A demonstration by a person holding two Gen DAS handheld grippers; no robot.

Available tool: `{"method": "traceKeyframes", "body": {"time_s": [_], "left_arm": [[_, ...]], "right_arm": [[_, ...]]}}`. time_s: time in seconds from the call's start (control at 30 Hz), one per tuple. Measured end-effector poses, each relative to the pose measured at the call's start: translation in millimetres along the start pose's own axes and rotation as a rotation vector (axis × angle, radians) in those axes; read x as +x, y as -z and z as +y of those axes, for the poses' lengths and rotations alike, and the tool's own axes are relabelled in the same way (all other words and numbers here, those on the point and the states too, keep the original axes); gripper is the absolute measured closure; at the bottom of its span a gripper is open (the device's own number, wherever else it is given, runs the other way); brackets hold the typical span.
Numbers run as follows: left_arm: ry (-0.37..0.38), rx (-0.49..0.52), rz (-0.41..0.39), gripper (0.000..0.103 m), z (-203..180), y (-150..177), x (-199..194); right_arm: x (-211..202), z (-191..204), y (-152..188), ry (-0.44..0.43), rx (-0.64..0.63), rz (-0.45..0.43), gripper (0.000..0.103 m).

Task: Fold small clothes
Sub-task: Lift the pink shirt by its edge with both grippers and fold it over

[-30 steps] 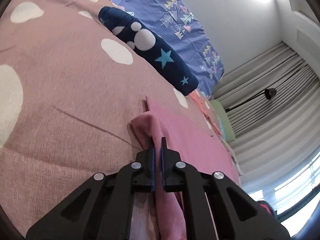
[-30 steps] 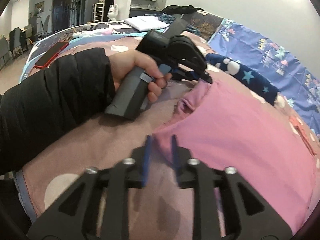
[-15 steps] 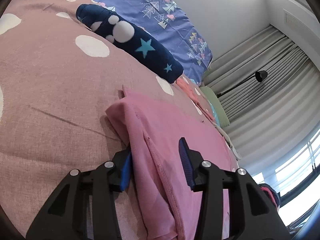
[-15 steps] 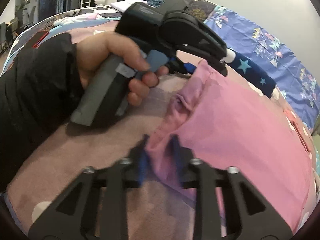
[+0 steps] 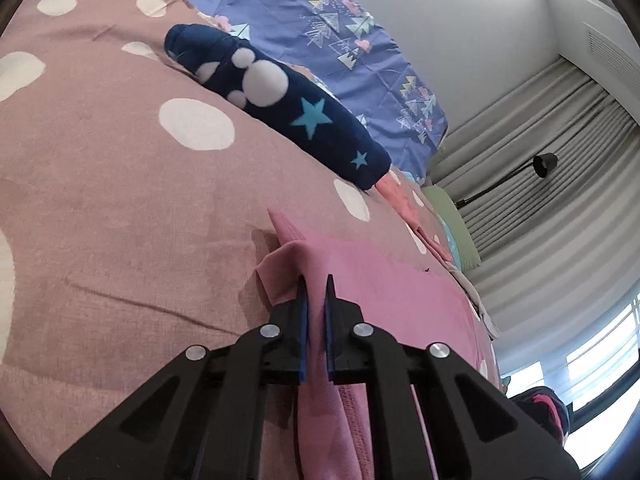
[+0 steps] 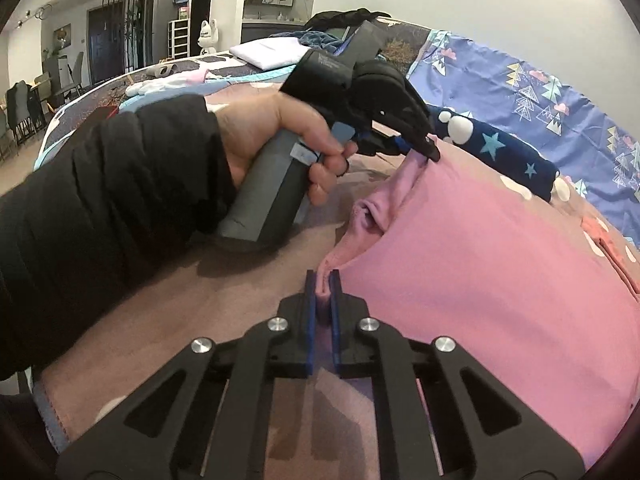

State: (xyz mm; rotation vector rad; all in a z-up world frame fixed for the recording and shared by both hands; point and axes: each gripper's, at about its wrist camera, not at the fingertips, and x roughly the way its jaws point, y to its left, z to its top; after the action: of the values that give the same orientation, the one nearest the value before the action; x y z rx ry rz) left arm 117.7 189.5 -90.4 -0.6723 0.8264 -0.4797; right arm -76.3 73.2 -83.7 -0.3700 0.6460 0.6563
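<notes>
Left wrist: left hand-held gripper point(image 5: 314, 292) pinching pink garment point(image 5: 384, 280), spread on bed point(image 5: 120, 208) near navy sock point(image 5: 280, 108).

Right wrist: right hand-held gripper point(image 6: 323, 284) pinching garment's near edge. Step: both corners gripped. Next, likely: lifting together, folding across evenly.

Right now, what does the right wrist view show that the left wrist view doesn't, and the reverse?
Only the right wrist view shows the person's left hand holding the left tongs, plus the room behind with a white folded cloth. Only the left wrist view shows grey curtains, a black lamp and a green pillow. Both show the pink garment, pinched by each tongs, and the navy star-patterned item.
</notes>
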Motion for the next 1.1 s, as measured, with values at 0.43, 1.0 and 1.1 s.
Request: {"method": "traceKeyframes", "body": {"time_s": [0.43, 1.0, 1.1], "left_arm": [[-0.020, 0.121, -0.001, 0.097, -73.9, -14.9, -7.3], [-0.065, 0.355, 0.035, 0.097, -240.1, -2.3, 72.3], [-0.068, 0.397, 0.076, 0.097, -270.8, 7.2, 102.6]], "right_arm": [[-67.7, -49.0, -5.5, -0.031, 0.179, -0.170, 0.098], [-167.5, -192.7, 67.9, 0.067, 0.544, -0.348, 0.098], [-176.9, -211.2, 88.1, 0.090, 0.604, -0.358, 0.098]]}}
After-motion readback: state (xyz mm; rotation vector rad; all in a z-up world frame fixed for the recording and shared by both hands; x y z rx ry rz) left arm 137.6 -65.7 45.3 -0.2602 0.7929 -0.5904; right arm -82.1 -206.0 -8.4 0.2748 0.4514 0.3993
